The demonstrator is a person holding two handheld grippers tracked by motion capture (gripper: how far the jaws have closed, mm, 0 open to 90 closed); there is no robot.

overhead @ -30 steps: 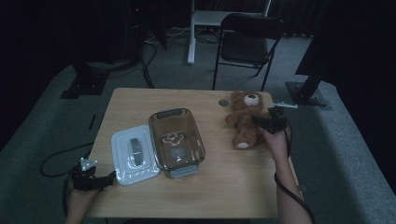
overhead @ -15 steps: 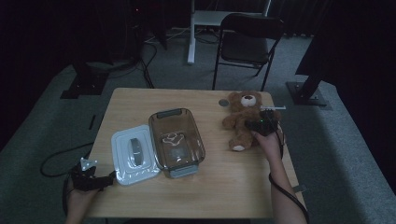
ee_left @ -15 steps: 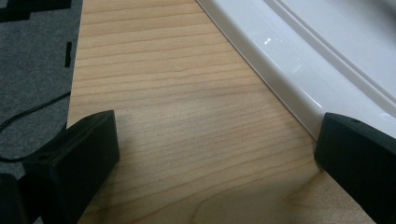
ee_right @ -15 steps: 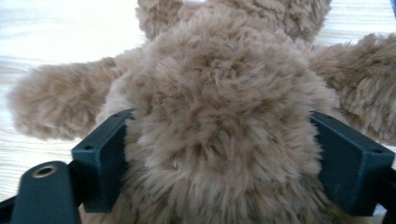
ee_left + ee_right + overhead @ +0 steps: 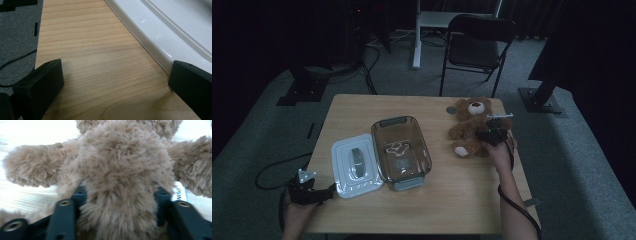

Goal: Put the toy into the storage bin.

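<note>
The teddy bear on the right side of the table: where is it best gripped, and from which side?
Grip the teddy bear across its soft torso, coming from the person's near side over its legs. It lies face up with arms and legs spread, so the belly is the narrow, squeezable part. The right gripper does just that: its jaws have just been closing, and the right gripper view shows the plush body pressed between them.

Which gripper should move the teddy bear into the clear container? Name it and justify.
Right. The right gripper has just closed its jaws around the teddy bear, fur bulging between them. The left gripper rests open at the table's near-left corner beside the white lid, far from the bear; the clear container lies between.
</note>
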